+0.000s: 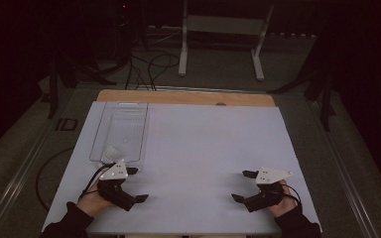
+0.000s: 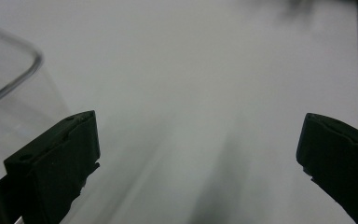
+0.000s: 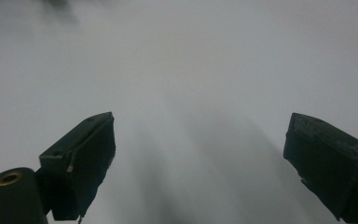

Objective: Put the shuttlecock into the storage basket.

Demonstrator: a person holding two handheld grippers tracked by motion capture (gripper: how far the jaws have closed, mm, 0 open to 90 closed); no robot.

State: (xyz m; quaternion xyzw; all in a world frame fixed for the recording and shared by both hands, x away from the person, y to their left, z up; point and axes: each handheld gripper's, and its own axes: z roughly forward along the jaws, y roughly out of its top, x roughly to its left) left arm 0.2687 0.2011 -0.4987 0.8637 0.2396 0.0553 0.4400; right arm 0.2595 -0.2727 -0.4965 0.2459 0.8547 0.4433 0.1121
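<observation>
Clear plastic bin (image 1: 120,131), long, rectangular

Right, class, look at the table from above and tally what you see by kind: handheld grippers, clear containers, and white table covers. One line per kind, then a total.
Handheld grippers: 2, the left gripper and the right gripper, both with jaws apart.
Clear containers: 1, the clear plastic bin, far left.
White table covers: 1, the white sheet.
Total: 4
</observation>
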